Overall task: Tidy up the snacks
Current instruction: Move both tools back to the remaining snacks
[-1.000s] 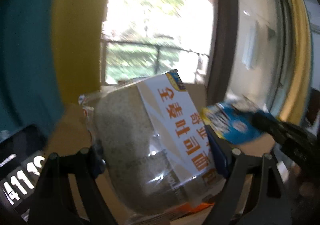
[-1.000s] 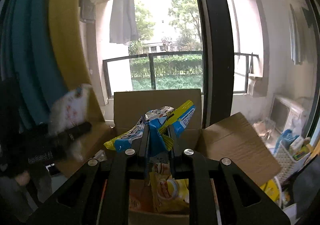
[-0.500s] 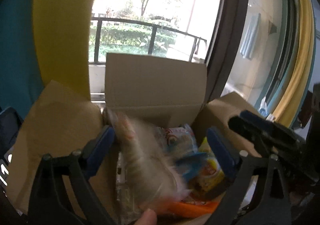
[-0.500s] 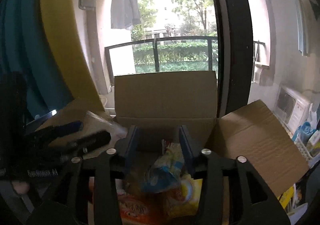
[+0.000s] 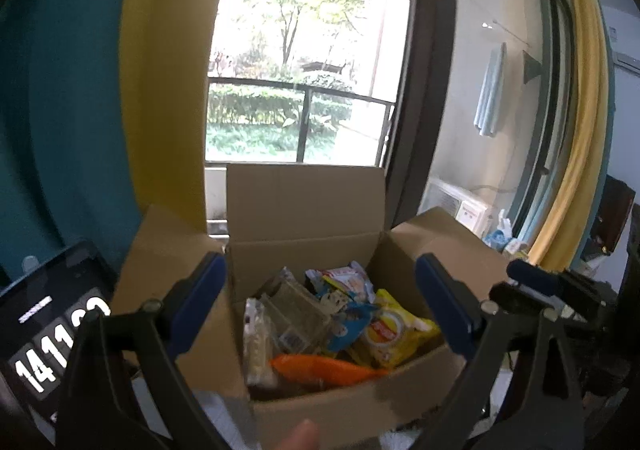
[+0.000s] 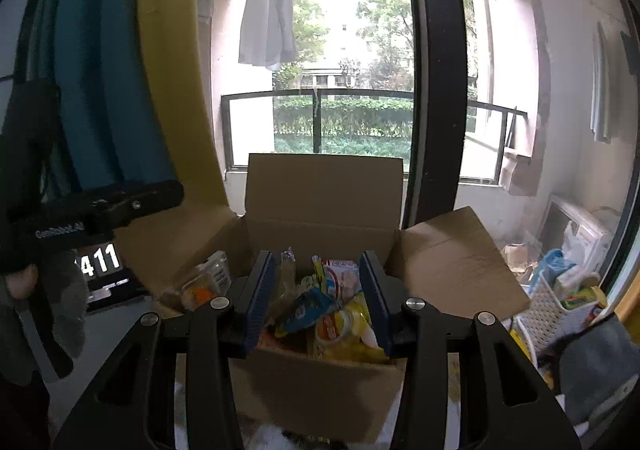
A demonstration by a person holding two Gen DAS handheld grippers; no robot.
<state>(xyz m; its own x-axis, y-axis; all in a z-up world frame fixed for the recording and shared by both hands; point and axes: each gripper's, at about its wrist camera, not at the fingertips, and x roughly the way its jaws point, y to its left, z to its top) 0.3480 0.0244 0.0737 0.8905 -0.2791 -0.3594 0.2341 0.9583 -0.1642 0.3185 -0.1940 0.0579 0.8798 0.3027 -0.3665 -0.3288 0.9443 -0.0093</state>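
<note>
Tablet [image 5: 44,334] with white digits on a dark screen sits at nine o'clock from the cardboard box [image 5: 320,406] in the left wrist view, partly behind the left gripper's near finger. Left gripper [image 5: 320,306] hangs in front of the box with its blue-padded jaws spread wide, nothing between them; a fingertip of the person shows at six o'clock. Inside the open box, from left to right, lie a clear-wrapped bread loaf [image 5: 288,318], a blue snack bag [image 5: 346,324] with a white and red packet [image 5: 348,280] at its twelve o'clock, and a yellow packet [image 5: 394,334]. An orange packet [image 5: 324,368] lies across the near edge at six o'clock of the pile. The box's flaps stand open, the back one upright against the window [image 5: 304,50]. Right gripper [image 5: 532,286] enters at three o'clock.

In the right wrist view the left gripper [image 6: 176,192] reaches in from nine o'clock, held by a gloved hand [image 6: 44,290]. Right gripper [image 6: 322,298] is partly open and empty, its pads framing the snacks in the box [image 6: 320,382] beyond. A white basket [image 6: 548,302] stands at three o'clock on the floor.
</note>
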